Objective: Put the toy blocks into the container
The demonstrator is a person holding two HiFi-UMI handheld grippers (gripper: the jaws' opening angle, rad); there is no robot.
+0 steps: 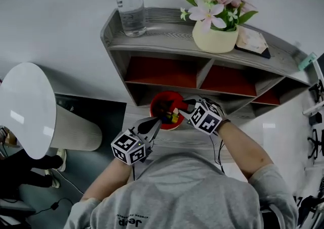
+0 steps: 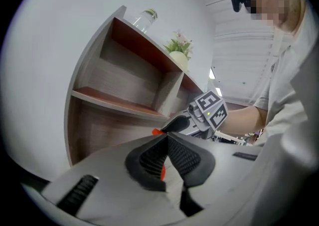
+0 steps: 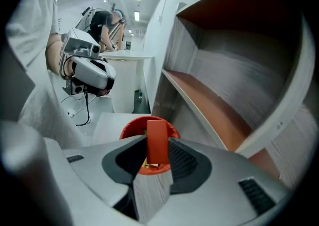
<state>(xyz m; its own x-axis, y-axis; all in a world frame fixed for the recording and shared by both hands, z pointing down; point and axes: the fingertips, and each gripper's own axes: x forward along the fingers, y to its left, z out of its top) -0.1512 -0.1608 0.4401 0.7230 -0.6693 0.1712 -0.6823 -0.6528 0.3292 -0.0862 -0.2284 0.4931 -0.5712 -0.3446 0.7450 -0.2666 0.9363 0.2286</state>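
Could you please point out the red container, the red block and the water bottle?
red container (image 1: 164, 93): head view, far rim.
red block (image 3: 157, 142): right gripper view, front face.
water bottle (image 1: 131, 13): head view, clear body.

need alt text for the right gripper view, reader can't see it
The right gripper clamps an upright red block between its jaws, poised over a red container on the tabletop. A wooden shelf unit with red-lined compartments fills the right side.

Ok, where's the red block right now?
In the right gripper view, the red block stands upright, clamped in the right gripper, just in front of the red container below the shelf unit.
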